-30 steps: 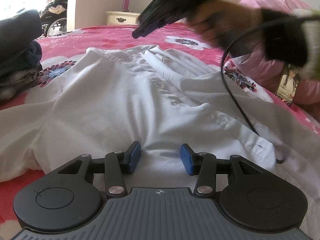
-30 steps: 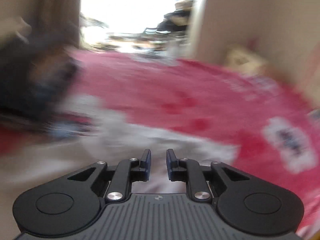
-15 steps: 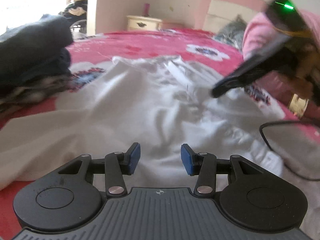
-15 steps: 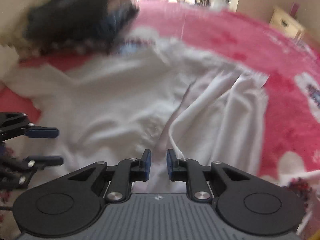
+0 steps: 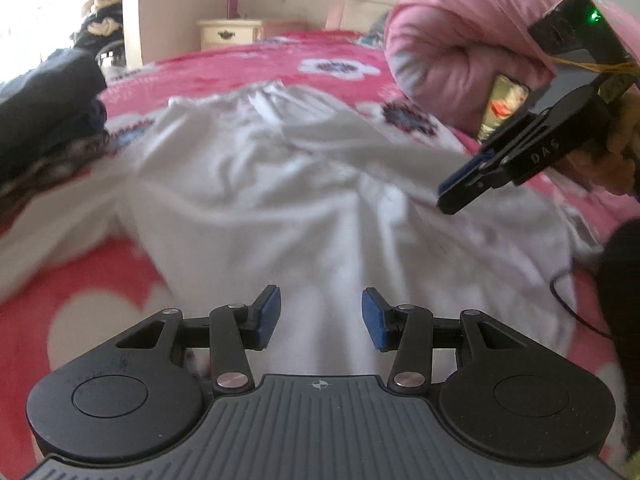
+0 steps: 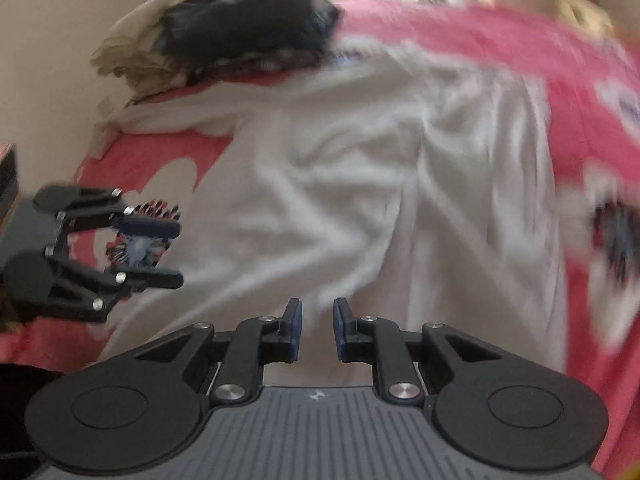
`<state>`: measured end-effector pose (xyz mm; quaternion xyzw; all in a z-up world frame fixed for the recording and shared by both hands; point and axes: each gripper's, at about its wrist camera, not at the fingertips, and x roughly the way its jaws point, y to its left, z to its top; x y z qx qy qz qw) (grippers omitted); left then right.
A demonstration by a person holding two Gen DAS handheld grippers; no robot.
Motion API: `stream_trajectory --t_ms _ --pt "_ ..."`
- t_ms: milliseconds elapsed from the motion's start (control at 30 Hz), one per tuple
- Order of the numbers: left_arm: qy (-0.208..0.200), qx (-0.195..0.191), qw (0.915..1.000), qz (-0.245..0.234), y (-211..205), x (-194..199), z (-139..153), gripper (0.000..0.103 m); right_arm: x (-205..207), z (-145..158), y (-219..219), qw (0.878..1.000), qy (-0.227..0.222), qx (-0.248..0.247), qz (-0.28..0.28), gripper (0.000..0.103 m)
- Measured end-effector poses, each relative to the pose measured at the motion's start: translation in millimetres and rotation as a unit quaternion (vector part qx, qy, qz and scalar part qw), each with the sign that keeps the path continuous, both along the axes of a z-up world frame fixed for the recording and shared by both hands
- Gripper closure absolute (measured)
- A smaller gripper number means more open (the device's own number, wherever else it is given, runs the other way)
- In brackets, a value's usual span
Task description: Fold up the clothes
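We record one legible marking only: the letters "DAS" on the black finger arm of the right gripper [image 5: 452, 196], seen at the right of the left wrist frame, printed along the arm and tilted with it. A small crosshair sign sits at the centre of the grey ribbed housing in both views, at the bottom middle of each frame. We can read no other text; blur rules it out.
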<state>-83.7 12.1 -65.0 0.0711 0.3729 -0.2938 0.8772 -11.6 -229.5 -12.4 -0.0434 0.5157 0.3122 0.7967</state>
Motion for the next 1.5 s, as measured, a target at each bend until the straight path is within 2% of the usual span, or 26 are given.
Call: stream_trajectory --t_ms 133,233,333,500,633,667,733,900,1000,1067,1200,1300,1500 --pt "0.024 0.005 0.9997 0.005 5.7 -23.1 -6.5 0.058 -36.3 -26.6 -29.0 0.994 0.079 -0.006 -0.075 0.084" --pt "0.042 0.008 0.9990 0.011 10.5 -37.9 -11.5 0.058 -61.5 -40.8 -45.7 0.987 0.112 -0.015 -0.110 0.084" --pt "0.060 0.012 0.9980 0.016 15.4 -52.7 -16.5 0.058 -80.6 -45.6 -57.5 0.981 0.132 0.002 -0.140 0.084" --pt "0.092 0.017 0.9951 0.032 25.2 -70.0 -24.4 0.058 -94.4 -51.4 -59.2 0.979 0.137 0.008 -0.151 0.083" --pt "0.116 0.016 0.9919 0.050 30.6 -72.0 -34.4 0.058 -97.2 -55.0 -56.0 0.983 0.122 -0.003 -0.140 0.083" --pt "0.121 0.014 0.9912 0.052 31.1 -72.0 -35.9 0.058 -98.6 -54.5 -53.1 0.984 0.114 -0.014 -0.133 0.092" --pt "0.125 0.014 0.9907 0.052 31.2 -74.2 -35.9 0.058 -102.7 -51.6 -49.5 0.987 0.100 -0.034 -0.122 0.103" --pt "0.136 0.020 0.9896 0.043 33.2 -75.9 -37.8 0.058 -116.3 -46.0 -49.5 0.986 0.094 -0.070 -0.120 0.103" --pt "0.141 0.020 0.9889 0.041 34.7 -75.3 -37.8 0.058 -118.8 -44.9 -51.2 0.985 0.094 -0.064 -0.130 0.103" --pt "0.145 0.017 0.9884 0.042 35.9 -73.9 -37.4 0.058 -118.8 -40.1 -55.1 0.985 0.088 -0.040 -0.143 0.103" --pt "0.152 0.009 0.9873 0.047 37.3 -71.4 -37.6 0.058 -116.4 -37.1 -54.9 0.984 0.095 -0.005 -0.152 0.097" --pt "0.150 0.014 0.9876 0.045 35.3 -72.8 -39.8 0.058 -113.3 -41.3 -46.1 0.986 0.088 -0.016 -0.143 0.085" --pt "0.145 0.018 0.9884 0.041 34.9 -74.1 -40.3 0.058 -112.9 -46.4 -46.7 0.985 0.085 -0.030 -0.145 0.081"
